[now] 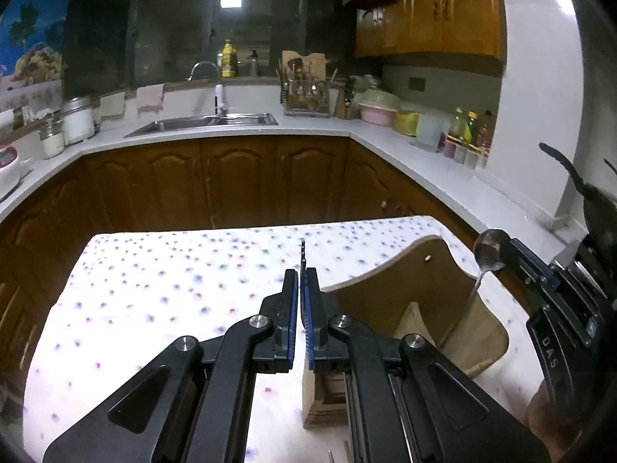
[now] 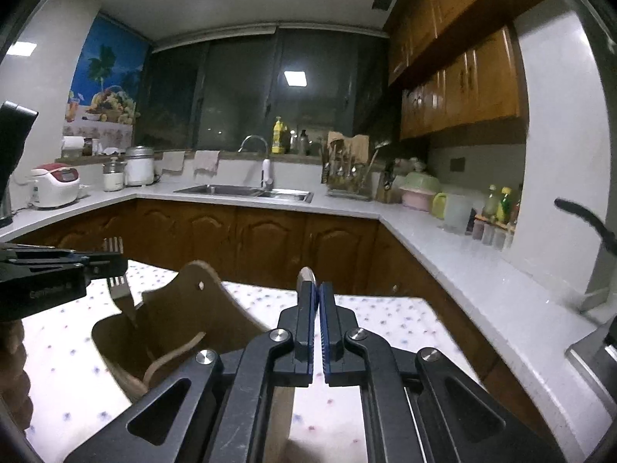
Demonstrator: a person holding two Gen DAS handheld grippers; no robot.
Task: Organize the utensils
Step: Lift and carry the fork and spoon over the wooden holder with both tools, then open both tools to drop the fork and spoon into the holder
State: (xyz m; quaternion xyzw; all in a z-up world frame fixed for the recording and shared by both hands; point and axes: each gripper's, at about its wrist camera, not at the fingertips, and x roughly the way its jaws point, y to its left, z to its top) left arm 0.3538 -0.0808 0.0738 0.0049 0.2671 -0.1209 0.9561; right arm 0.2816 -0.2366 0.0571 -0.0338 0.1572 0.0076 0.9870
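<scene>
Left wrist view: curved wooden holder [image 1: 435, 293], shiny round-bowled spoon [image 1: 489, 254].

Legible markings, two entries. Right gripper [image 1: 497, 252]: white letters "DAS" stood on its black body, left wrist view. Left gripper [image 2: 115, 262]: a pale printed line ran along its side, too blurred to read.

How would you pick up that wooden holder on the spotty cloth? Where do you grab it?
Probably by the tall rounded board of the wooden holder. It is thin and stands upright, higher than the compartments, so two fingers could pinch its top edge coming straight down from above. The low curved walls look harder to pinch.
</scene>
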